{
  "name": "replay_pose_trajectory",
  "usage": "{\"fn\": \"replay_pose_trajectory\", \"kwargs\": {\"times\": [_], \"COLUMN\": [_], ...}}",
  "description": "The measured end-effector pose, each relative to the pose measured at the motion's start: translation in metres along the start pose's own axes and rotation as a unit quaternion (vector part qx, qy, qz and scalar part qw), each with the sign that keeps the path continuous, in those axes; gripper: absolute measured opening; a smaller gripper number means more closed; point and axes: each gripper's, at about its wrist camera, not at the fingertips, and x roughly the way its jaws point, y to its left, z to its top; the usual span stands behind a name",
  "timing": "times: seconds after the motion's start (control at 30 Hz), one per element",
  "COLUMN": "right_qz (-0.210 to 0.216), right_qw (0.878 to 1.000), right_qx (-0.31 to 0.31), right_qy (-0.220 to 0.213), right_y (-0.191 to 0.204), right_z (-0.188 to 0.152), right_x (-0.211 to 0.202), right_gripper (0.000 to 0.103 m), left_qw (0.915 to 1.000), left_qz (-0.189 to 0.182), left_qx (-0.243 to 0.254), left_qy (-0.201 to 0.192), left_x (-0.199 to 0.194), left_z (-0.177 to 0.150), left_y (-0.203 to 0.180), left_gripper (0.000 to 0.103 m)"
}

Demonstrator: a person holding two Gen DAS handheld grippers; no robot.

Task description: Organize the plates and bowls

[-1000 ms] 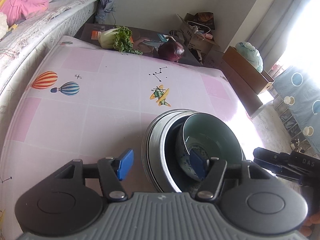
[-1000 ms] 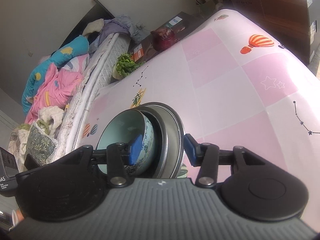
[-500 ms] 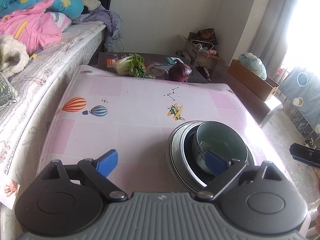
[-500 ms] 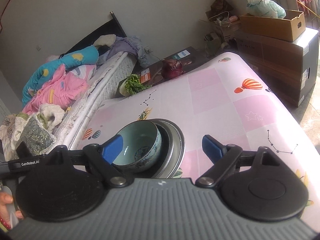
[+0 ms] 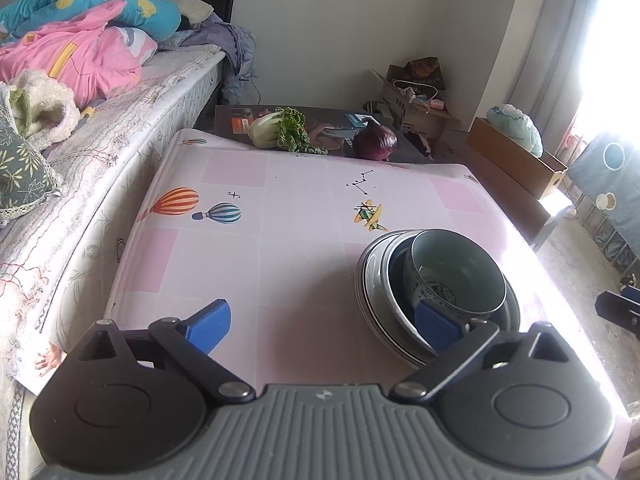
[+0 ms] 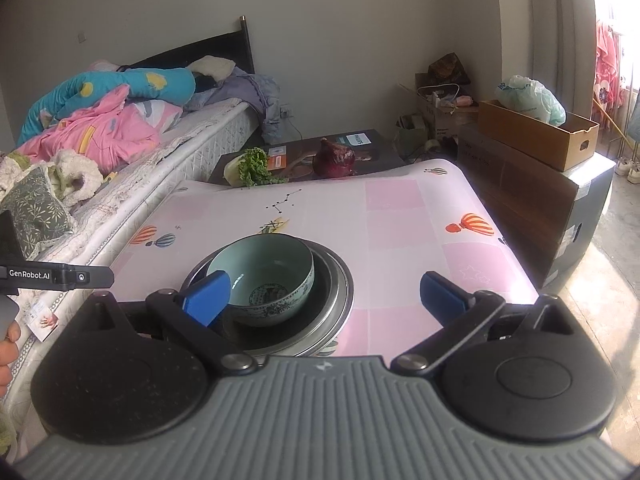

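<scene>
A pale green patterned bowl (image 5: 456,280) sits inside a stack of metal plates (image 5: 374,276) on the pink-covered table (image 5: 256,240). The bowl (image 6: 266,280) and plates (image 6: 336,296) also show in the right wrist view. My left gripper (image 5: 324,322) is open and empty, held back above the table's near edge, with the stack behind its right finger. My right gripper (image 6: 324,298) is open and empty, raised above the near edge, with the stack behind its left finger.
A green leafy vegetable (image 5: 280,130) and a red onion (image 5: 376,142) lie on a dark board beyond the table's far edge. A bed with bedding (image 5: 80,92) runs along the left. Cardboard boxes (image 6: 532,132) stand at the right.
Both grippers opened wide, let go of the plate stack and bowl, and pulled back and up from the table. The stack stays where it was set.
</scene>
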Motion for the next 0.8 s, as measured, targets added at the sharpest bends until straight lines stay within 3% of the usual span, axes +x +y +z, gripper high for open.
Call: {"fn": "replay_pose_trajectory", "kwargs": {"times": [0.8], "right_qz": [-0.027], "right_qw": [0.999], "right_qx": [-0.012], "right_qy": [0.012], "right_y": [0.008], "right_z": [-0.010], "right_x": [0.000], "right_gripper": [0.102], "left_qw": [0.9997], "left_qz": [-0.005], "left_qx": [0.022], "left_qy": [0.005], "left_x": [-0.002], "left_z": [-0.002], "left_y": [-0.016], "left_gripper": [0.100]}}
